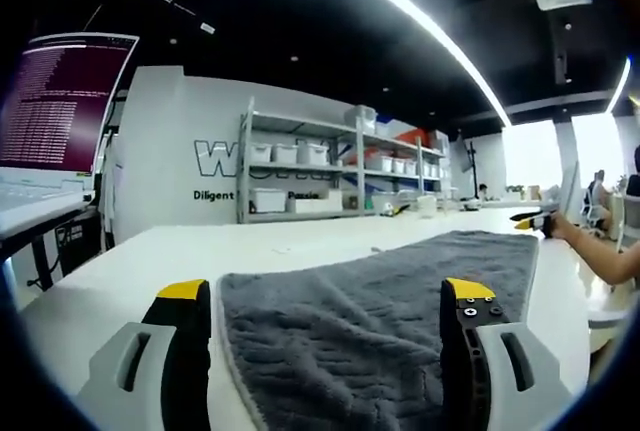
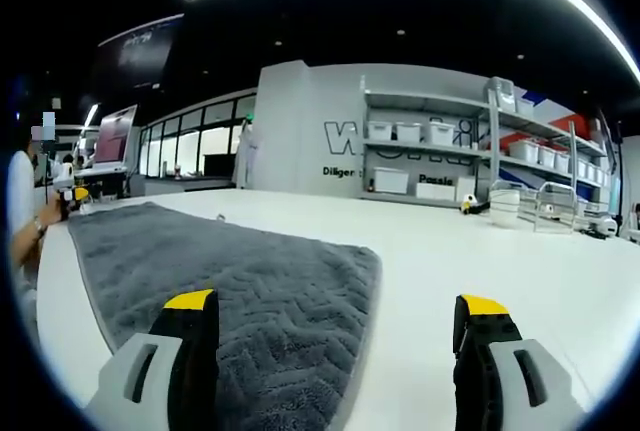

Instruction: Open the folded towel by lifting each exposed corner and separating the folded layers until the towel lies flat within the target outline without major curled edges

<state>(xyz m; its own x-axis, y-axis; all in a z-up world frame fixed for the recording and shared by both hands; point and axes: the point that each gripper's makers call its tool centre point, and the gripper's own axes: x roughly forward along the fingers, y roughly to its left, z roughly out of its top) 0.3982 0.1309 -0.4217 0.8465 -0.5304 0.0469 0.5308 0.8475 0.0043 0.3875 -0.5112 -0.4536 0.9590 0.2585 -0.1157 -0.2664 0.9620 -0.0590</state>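
Observation:
A grey ribbed towel [image 1: 380,301] lies spread on the white table [image 1: 150,261], running away from my left gripper [image 1: 326,296]. That gripper is open, its yellow-tipped jaws standing wide on either side of the towel's near end. In the right gripper view the towel [image 2: 220,261] stretches to the left, its near corner under the left jaw. My right gripper [image 2: 336,303] is open, with bare table between its jaws. Each gripper shows small at the towel's far end in the other's view: the right gripper [image 1: 535,220] and the left gripper [image 2: 72,195], each in a hand.
A laptop screen [image 1: 65,101] stands at the table's left edge. Metal shelves with white bins [image 1: 300,176] line the back wall. Wire baskets and bowls [image 2: 530,206] sit on the table's far right. A person's arm [image 1: 605,256] reaches in from the right.

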